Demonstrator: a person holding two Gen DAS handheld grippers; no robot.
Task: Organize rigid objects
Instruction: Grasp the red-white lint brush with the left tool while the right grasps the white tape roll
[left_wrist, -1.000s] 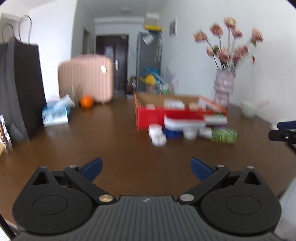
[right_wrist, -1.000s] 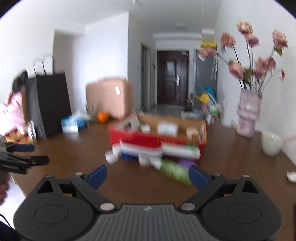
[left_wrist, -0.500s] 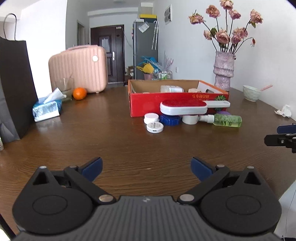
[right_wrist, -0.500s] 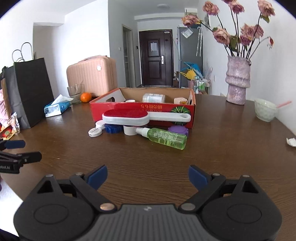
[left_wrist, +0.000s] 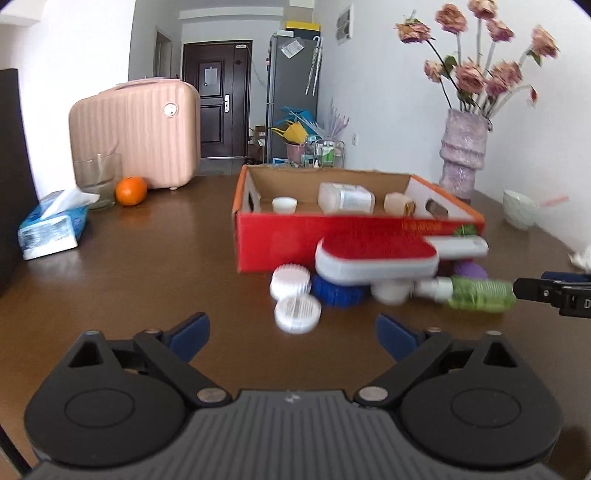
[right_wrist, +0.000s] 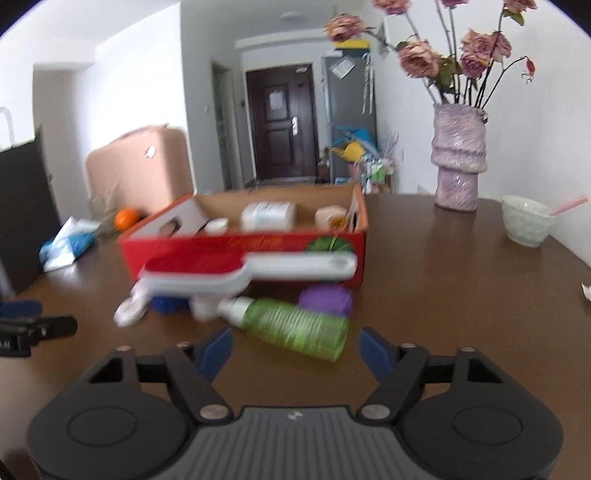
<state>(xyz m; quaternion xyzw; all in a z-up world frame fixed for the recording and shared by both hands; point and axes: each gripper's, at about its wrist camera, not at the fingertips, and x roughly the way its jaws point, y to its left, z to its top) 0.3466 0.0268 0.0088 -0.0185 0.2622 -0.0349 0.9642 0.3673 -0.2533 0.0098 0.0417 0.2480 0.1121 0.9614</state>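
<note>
The brown wooden bench takes up most of the room in front of me. At its far left a pink suitcase stands upright, with a glass and an orange just before it and a tissue pack nearer the edge. On the far right a pale purple vase holds faded roses, and a white bowl sits beside it.

In the middle lies an open red cardboard box, already holding a clear bottle on its side, a small white cup and a peach-coloured jar.

Against the box's near wall is a loose pile: a red and white lint brush resting on top of the others, a green spray bottle lying on its side, a purple lid, a blue lid and two white caps touching each other.

The left claw is spread wide, nothing between its blue pads, just short of the white caps. The right claw has just been closing but is still apart, its pads not touching the green spray bottle just ahead.
</note>
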